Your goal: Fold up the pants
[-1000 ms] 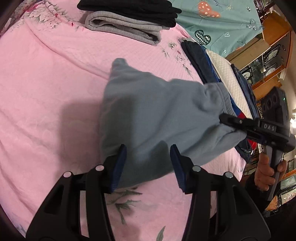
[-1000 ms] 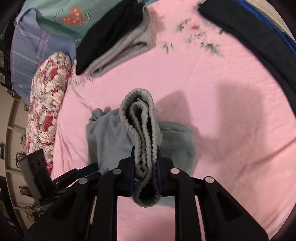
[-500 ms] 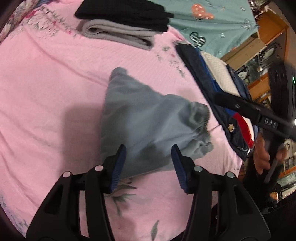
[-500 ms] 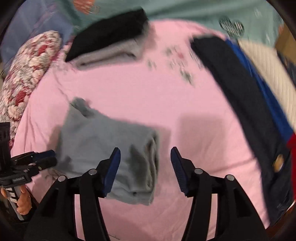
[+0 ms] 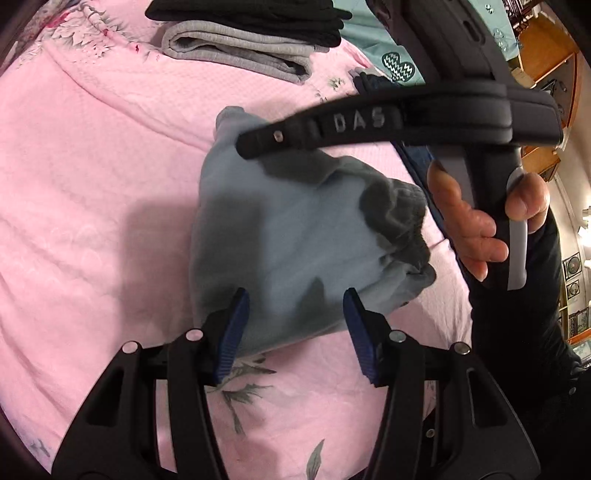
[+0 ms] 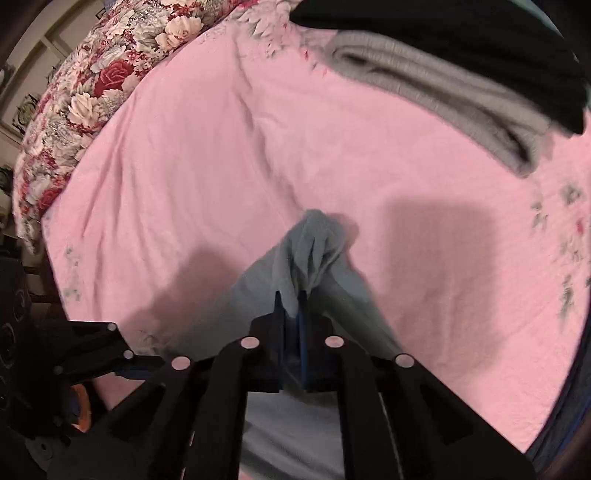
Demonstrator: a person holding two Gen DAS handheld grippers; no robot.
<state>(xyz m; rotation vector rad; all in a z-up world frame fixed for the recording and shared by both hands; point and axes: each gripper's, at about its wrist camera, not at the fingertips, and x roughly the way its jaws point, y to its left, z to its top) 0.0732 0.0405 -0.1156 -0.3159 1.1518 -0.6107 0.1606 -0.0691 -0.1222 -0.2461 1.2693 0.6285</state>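
Note:
Folded grey-blue pants (image 5: 291, 236) lie on the pink bedsheet (image 5: 85, 192), ribbed waistband to the right. My left gripper (image 5: 295, 314) is open, its blue pads on either side of the near edge of the pants, holding nothing. My right gripper (image 6: 290, 306) is shut on the far pointed corner of the pants (image 6: 314, 251). In the left wrist view it reaches in from the right, over the bundle, its tip (image 5: 245, 142) at that far corner.
A folded grey garment (image 5: 236, 48) with a black one (image 5: 243, 11) on top sits at the far side of the bed. Dark and blue clothes (image 5: 417, 155) lie at the right. A floral pillow (image 6: 85, 88) lies along the left edge.
My right gripper let go of the waistband, opened, swung across over the pants and shut on their far corner. The left gripper stayed open at the near edge.

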